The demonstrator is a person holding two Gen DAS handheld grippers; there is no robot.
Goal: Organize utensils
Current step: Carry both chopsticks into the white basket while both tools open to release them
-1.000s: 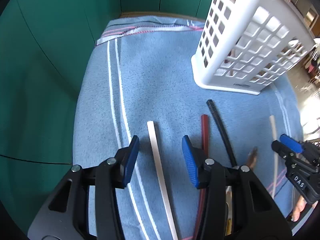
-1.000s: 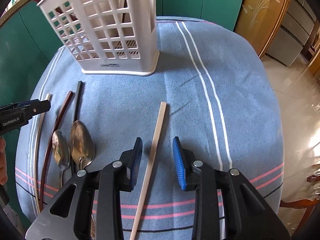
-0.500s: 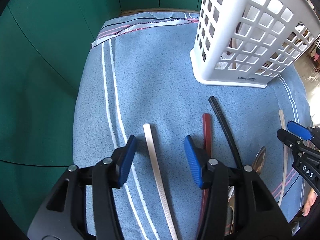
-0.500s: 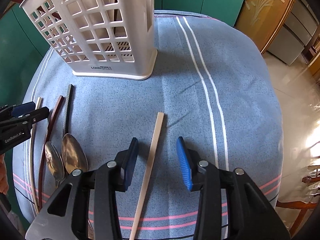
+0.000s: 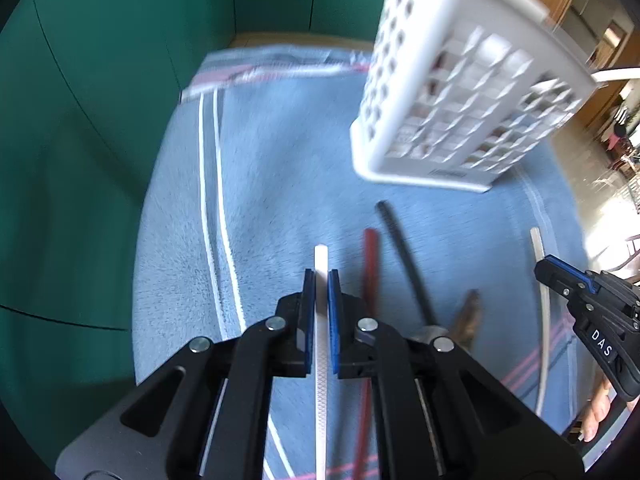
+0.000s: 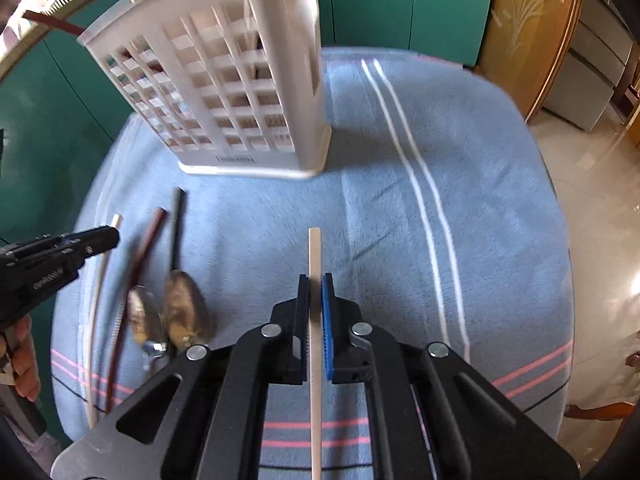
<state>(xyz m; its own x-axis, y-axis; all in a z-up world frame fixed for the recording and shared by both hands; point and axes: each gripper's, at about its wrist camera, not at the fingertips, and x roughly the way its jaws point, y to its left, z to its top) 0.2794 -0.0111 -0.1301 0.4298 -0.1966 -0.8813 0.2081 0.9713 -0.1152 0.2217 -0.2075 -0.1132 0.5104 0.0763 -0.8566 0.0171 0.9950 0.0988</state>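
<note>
My left gripper is shut on a white chopstick over the blue cloth. My right gripper is shut on a beige chopstick; this gripper also shows at the right of the left wrist view. A white lattice utensil basket stands ahead, also seen in the right wrist view. A red chopstick and a black chopstick lie between the grippers. Two metal spoons lie left of my right gripper.
A blue striped cloth covers the table. Green cabinet doors stand behind and to the left. A red stick and a pale stick poke out of the basket top. The table edge drops to a tiled floor on the right.
Both grippers have closed: the left on the white chopstick, the right on the beige chopstick. Both views are blurred with motion.
</note>
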